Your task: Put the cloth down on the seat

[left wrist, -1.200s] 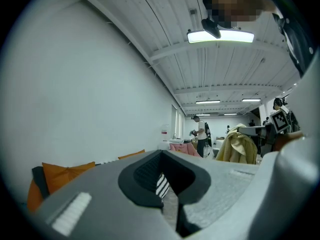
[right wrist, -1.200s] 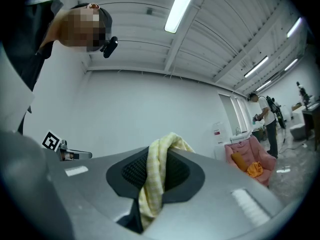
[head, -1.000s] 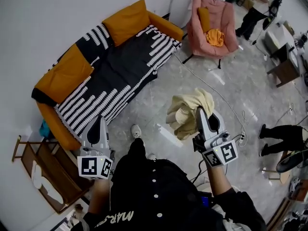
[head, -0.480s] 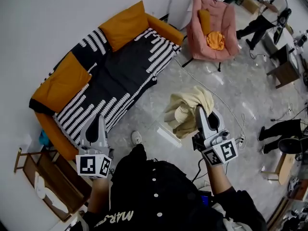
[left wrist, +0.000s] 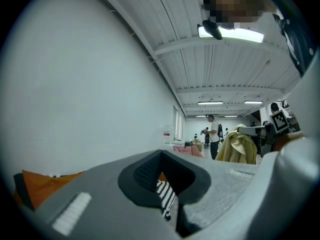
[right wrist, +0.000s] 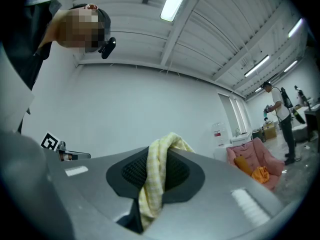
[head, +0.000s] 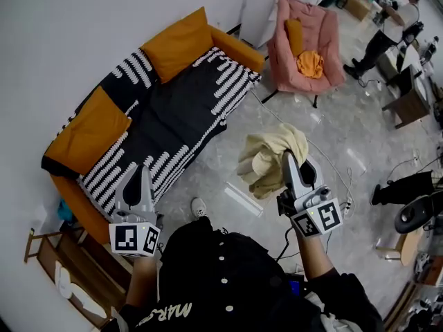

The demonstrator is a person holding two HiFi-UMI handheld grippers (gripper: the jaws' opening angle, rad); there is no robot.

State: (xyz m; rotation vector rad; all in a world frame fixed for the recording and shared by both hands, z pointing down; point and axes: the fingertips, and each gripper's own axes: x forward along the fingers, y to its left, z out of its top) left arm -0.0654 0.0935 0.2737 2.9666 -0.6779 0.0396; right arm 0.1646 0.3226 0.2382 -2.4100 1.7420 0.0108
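1. Cloth (head: pixel 268 159) hangs to the right of the sofa (head: pixel 239 41), above the pale marbled floor (head: pixel 325 137) in front of it. The sofa is the biggest thing I see: a long orange couch with boxy back cushions.
2. A dark throw (head: pixel 176 109) with white bar stripes covers the sofa seat and drapes over its front edge.
3. Beyond the sofa's far arm stands a pink padded armchair (head: pixel 304 33), soft and rounded, with a crumpled orange fabric (head: pixel 309 62) on its seat.
4. The cloth is pale yellow, soft and bunched into loose folds. Close up in the right gripper view I can see a fine check weave.
5. My right gripper (head: pixel 287 159) is clamped on a fold of the cloth, its ribbed dark pads pinching the fabric, well clear of the sofa.
6. My left gripper (head: pixel 142 175) sits just off the sofa's front edge. Its jaws are a narrow slit apart with nothing between them, and the striped throw shows through the gap.
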